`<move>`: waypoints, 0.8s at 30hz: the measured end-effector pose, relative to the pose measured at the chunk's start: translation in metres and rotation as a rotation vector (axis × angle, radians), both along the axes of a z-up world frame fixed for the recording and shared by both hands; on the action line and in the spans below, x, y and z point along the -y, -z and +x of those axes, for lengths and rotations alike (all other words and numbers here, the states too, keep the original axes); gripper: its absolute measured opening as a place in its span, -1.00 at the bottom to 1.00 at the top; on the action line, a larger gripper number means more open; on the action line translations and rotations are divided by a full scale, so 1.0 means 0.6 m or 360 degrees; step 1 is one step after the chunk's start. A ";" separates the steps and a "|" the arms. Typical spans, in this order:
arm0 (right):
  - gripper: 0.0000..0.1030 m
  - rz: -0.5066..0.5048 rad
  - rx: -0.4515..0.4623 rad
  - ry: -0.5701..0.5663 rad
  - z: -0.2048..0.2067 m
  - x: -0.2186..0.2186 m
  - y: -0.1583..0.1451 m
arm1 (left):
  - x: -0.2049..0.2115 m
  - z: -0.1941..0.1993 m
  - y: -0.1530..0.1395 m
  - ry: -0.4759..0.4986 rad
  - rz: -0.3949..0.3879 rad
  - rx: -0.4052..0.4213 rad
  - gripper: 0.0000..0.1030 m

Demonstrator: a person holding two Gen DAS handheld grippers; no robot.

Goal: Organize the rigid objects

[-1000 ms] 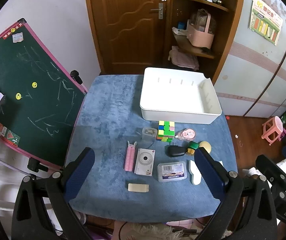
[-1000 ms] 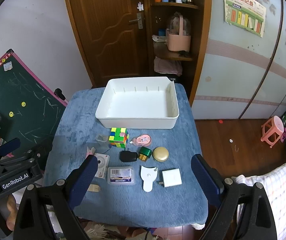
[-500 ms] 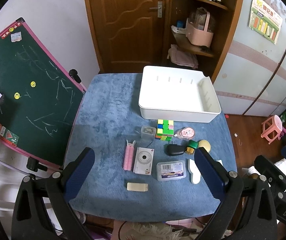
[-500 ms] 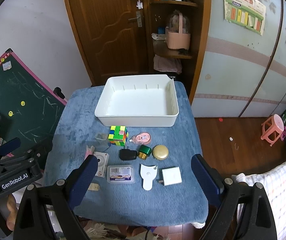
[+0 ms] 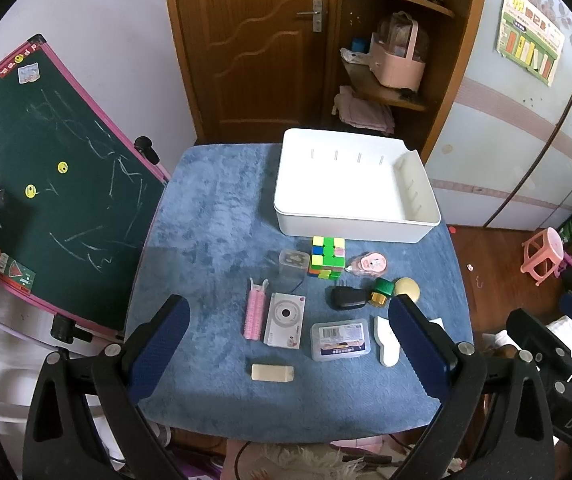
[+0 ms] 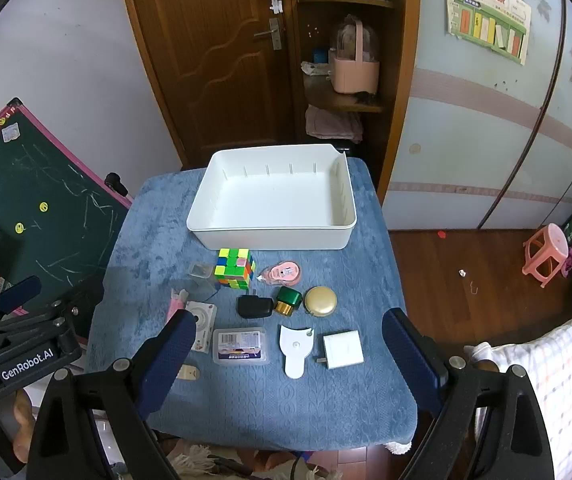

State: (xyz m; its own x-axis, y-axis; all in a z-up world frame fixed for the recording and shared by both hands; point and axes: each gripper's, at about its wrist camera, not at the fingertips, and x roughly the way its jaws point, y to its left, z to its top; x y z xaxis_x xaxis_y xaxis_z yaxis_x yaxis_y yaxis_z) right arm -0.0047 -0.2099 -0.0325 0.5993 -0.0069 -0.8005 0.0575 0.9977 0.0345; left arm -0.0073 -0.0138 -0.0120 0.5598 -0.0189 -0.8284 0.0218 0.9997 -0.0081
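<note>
An empty white bin stands at the far side of a blue-covered table. In front of it lie several small objects: a colour cube, a pink tape dispenser, a black key fob, a green and gold bottle, a gold compact, a white camera, a clear card box, a white charger and a beige eraser. My left gripper and right gripper hover open and empty above the table's near edge.
A green chalkboard leans at the table's left. A wooden door and corner shelves with a pink basket stand behind. A pink stool sits on the floor to the right. A pink roller and a white scraper also lie on the table.
Both views have shifted slightly; the table objects sit a little further away or higher in frame. Nothing on the table has moved. Both grippers stay open.
</note>
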 end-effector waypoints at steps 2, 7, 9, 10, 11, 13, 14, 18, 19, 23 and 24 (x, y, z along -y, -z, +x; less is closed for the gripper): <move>0.84 0.0001 -0.0002 0.0001 -0.001 0.000 0.000 | 0.000 0.001 0.000 -0.0002 -0.0001 0.0000 0.94; 0.84 0.0002 -0.0015 0.0001 0.001 0.001 0.000 | 0.000 0.002 -0.001 -0.0003 -0.0001 -0.0005 0.94; 0.84 0.0003 -0.0015 0.0002 0.001 0.001 0.001 | 0.001 0.001 0.003 -0.0003 -0.0004 -0.0010 0.94; 0.84 0.0005 -0.0018 0.0004 0.001 0.001 0.001 | 0.001 0.002 0.003 -0.0003 -0.0003 -0.0011 0.94; 0.84 0.0007 -0.0021 0.0006 0.003 0.002 0.003 | 0.001 0.002 0.004 -0.0003 -0.0005 -0.0015 0.94; 0.84 0.0012 -0.0031 0.0009 0.003 0.003 0.007 | 0.000 0.001 0.006 -0.0003 -0.0009 -0.0021 0.94; 0.84 0.0015 -0.0038 0.0011 0.005 0.004 0.009 | -0.001 0.002 0.006 -0.0003 -0.0012 -0.0023 0.94; 0.84 0.0016 -0.0057 0.0016 0.005 0.006 0.013 | -0.001 0.002 0.007 -0.0002 -0.0012 -0.0025 0.94; 0.84 0.0015 -0.0060 0.0017 0.007 0.006 0.013 | -0.001 0.002 0.007 -0.0002 -0.0012 -0.0025 0.94; 0.84 0.0005 -0.0075 0.0018 0.011 0.002 0.015 | -0.003 0.001 0.010 0.0001 -0.0019 -0.0033 0.94; 0.84 0.0005 -0.0077 0.0016 0.011 0.001 0.015 | -0.004 0.000 0.011 0.0000 -0.0021 -0.0035 0.94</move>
